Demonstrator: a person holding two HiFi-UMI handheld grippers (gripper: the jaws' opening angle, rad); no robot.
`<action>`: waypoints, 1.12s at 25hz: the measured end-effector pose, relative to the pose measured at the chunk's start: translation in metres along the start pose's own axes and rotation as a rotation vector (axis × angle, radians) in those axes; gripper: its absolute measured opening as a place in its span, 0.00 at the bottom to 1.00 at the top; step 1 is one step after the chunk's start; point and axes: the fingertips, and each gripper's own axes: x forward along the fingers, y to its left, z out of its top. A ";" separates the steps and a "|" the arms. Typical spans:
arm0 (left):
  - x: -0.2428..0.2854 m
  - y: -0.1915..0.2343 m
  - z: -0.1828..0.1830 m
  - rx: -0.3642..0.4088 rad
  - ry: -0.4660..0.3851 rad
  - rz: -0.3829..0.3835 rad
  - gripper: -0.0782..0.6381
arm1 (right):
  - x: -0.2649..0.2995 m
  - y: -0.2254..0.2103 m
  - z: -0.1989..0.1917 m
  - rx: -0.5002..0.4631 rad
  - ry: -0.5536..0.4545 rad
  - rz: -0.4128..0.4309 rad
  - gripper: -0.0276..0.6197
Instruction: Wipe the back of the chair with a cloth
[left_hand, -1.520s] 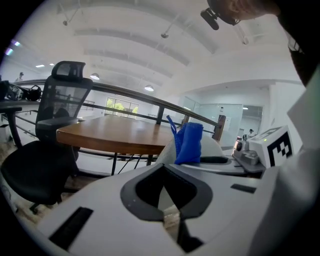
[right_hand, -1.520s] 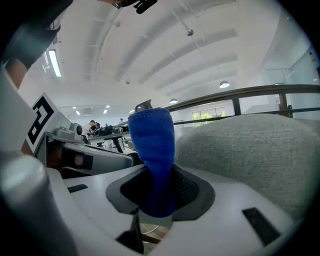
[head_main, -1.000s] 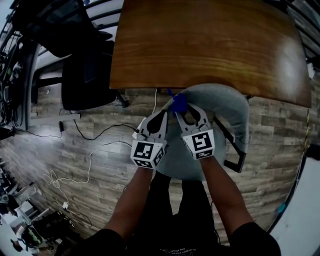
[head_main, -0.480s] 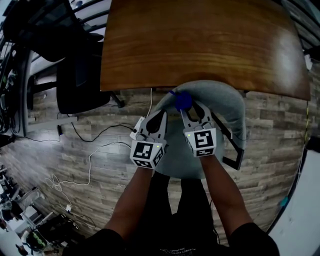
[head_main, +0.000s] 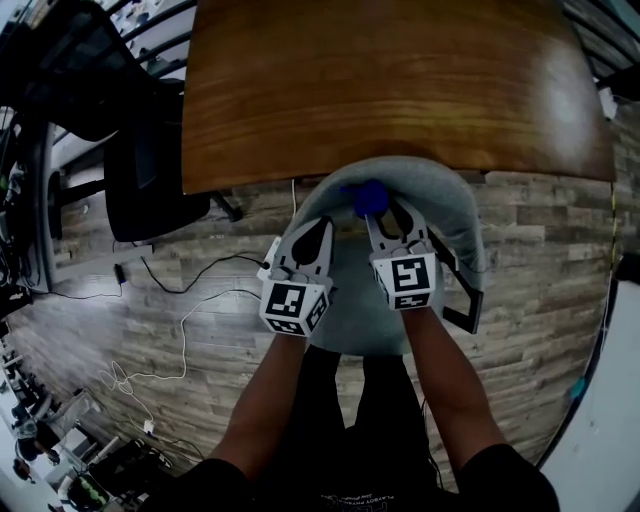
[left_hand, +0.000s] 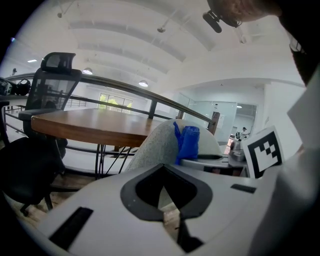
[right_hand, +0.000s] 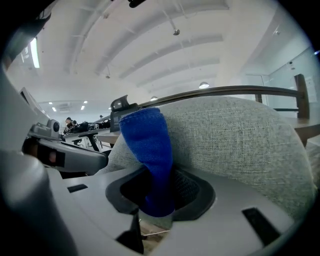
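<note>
A grey fabric chair (head_main: 440, 215) stands pushed up to a wooden table, its curved back (right_hand: 240, 145) facing me. My right gripper (head_main: 378, 212) is shut on a blue cloth (head_main: 366, 197), which presses against the top of the chair back; the cloth (right_hand: 149, 150) stands up between the jaws in the right gripper view. My left gripper (head_main: 318, 228) hovers just left of it, shut with nothing in it, beside the left edge of the chair back (left_hand: 155, 147). From the left gripper view the blue cloth (left_hand: 188, 142) shows against the backrest.
A brown wooden table (head_main: 390, 80) lies just beyond the chair. A black office chair (head_main: 150, 170) stands at the left. White cables (head_main: 180, 320) trail over the wood-plank floor. A black chair armrest (head_main: 465, 300) sticks out at the right.
The right gripper has carried the blue cloth to the right along the top of the chair back. The left gripper has kept its place beside it.
</note>
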 end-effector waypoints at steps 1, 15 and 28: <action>0.002 -0.001 0.000 0.002 0.000 -0.003 0.11 | -0.002 -0.005 -0.001 0.002 -0.001 -0.012 0.23; 0.024 -0.046 -0.003 0.022 0.016 -0.103 0.11 | -0.040 -0.067 -0.018 0.046 0.031 -0.187 0.23; 0.054 -0.083 0.005 0.069 0.004 -0.197 0.11 | -0.078 -0.101 -0.031 0.072 0.032 -0.294 0.23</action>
